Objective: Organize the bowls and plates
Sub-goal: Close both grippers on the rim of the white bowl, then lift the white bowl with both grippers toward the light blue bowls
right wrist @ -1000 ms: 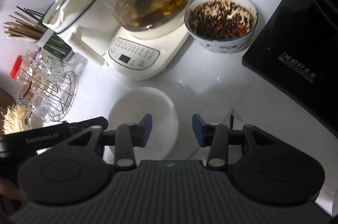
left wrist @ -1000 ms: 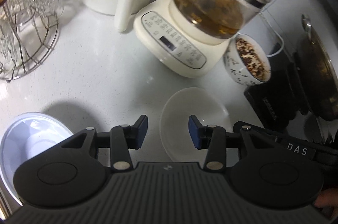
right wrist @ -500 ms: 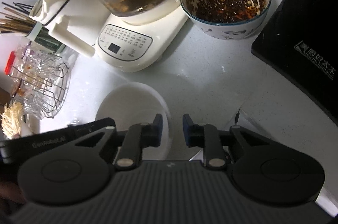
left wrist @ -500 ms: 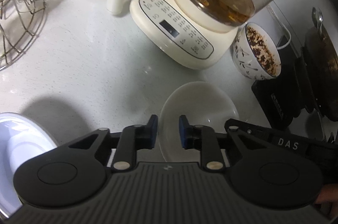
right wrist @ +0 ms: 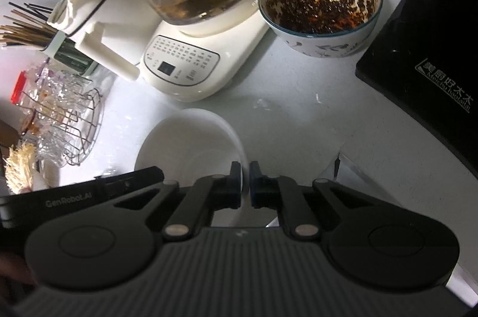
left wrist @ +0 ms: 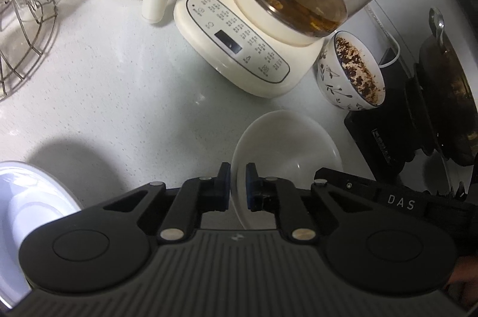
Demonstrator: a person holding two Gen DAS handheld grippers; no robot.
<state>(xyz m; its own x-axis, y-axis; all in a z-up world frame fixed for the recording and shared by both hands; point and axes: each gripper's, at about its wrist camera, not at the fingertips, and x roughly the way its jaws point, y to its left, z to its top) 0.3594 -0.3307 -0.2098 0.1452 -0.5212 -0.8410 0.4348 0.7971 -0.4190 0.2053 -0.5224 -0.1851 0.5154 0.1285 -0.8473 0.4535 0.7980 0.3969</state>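
Observation:
A plain white bowl (left wrist: 286, 143) (right wrist: 185, 143) sits on the white counter in front of the kettle base. My left gripper (left wrist: 238, 182) has the bowl's left rim between its blue pads, and the jaws are closing onto it with almost no gap left. My right gripper (right wrist: 245, 182) holds the opposite, right rim in the same way, its jaws also closing tight. Each view shows the other tool's black housing (left wrist: 397, 200) (right wrist: 89, 194) across the bowl. A white plate (left wrist: 18, 212) lies at the lower left of the left wrist view.
Just behind the bowl stands a cream kettle base (left wrist: 239, 48) with a glass pot of tea. A patterned bowl of dark food (right wrist: 319, 3) sits right of it, beside a black induction cooker (right wrist: 433, 78) carrying a pan (left wrist: 448, 96). A wire rack of glasses (right wrist: 59, 113) stands at the left.
Both grippers' jaws have gone from wide apart to nearly together, each now pinching one side of the white bowl's rim. The hands have barely shifted.

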